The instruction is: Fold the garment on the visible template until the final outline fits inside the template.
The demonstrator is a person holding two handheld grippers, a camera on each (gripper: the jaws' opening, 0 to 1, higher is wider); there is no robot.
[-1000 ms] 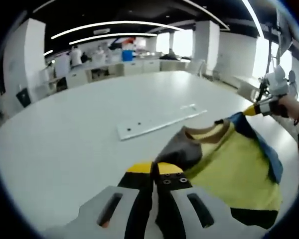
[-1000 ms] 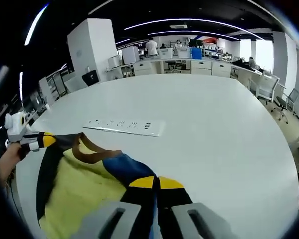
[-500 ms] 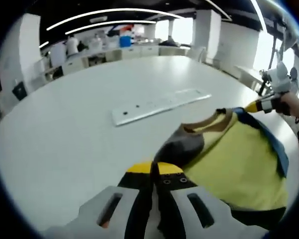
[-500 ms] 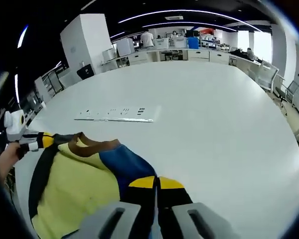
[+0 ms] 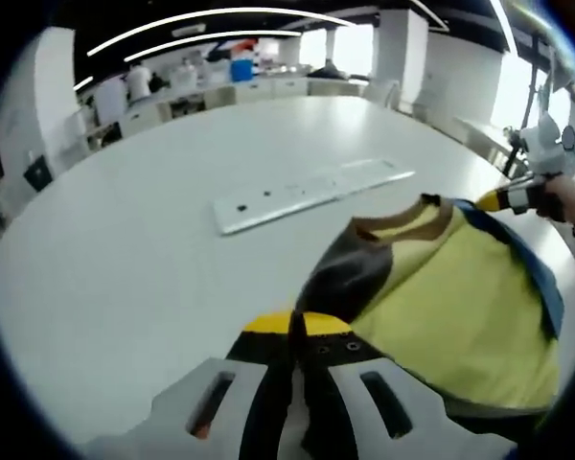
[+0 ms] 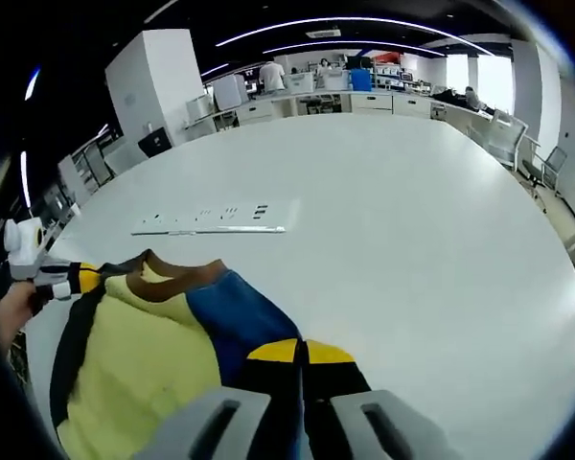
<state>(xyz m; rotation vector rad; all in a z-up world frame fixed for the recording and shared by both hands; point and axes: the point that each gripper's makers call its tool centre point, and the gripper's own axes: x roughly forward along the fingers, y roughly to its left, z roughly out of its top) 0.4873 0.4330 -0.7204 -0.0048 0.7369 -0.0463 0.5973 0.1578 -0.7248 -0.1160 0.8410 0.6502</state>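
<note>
Garment hangs stretched between both tongs above the white table, nearer the power strip than a second ago, so still being positioned, no fold yet; left gripper and right gripper each clamped on a shoulder.

- The garment runs out of the left gripper view at its lower right, so its hem is cut off.
- In the right gripper view the garment is cut at the bottom left.
- The cloth edge pinched between the closed jaws of either tongs is hidden.
- Markings on the strip lying on the desk are too small to read.
- The far people and counters are blurred.
</note>
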